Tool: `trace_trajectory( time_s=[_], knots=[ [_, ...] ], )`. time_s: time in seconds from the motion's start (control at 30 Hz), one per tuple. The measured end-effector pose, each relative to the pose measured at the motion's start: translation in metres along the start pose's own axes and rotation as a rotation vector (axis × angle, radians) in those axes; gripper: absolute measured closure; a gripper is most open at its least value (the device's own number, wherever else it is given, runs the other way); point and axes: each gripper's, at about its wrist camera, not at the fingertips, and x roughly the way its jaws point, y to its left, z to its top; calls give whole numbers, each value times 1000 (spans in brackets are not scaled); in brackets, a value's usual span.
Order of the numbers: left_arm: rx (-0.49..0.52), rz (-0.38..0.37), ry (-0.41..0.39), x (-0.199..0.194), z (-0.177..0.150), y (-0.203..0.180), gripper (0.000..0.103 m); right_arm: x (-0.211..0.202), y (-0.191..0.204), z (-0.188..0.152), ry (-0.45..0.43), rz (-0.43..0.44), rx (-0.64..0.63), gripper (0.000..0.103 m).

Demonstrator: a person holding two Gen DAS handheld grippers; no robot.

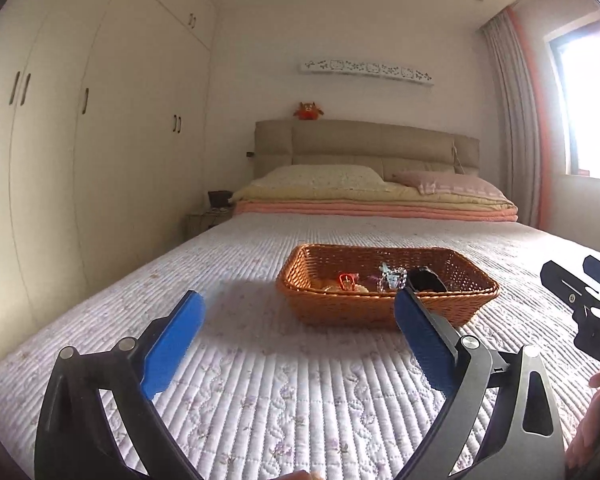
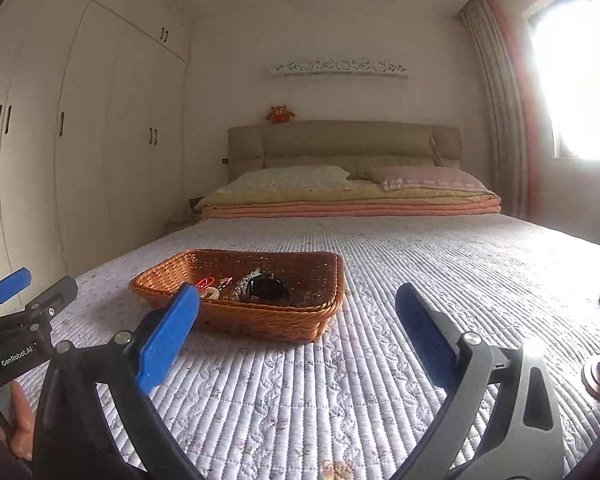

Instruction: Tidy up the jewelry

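With both the left claw [image 1: 298,316] and right claw [image 2: 296,312] spread and empty, the small, light, tangle-prone jewelry [image 1: 388,280] in the wicker basket [image 1: 340,312] requires gentle pinching.

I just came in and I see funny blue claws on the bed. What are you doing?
A person is holding two grabber tools with blue pads, the left gripper and the right gripper, both wide open and holding nothing. They point at a brown woven wicker basket sitting on the quilted white bedspread. Inside the basket is a jumble of small jewelry, a red piece and a black rounded thing. Nothing has been picked up yet.
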Motion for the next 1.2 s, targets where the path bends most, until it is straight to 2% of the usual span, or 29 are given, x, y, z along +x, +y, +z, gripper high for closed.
trace_trajectory(
  time_s=[0.53,1.2],
  knots=[
    [1,-5,54,7,-5,1,8,11,11,-6,54,-18,-49,8],
    [-1,-1,73,8,-7,0,8,17,5,-5,79,-18,-13,8]
  ],
)
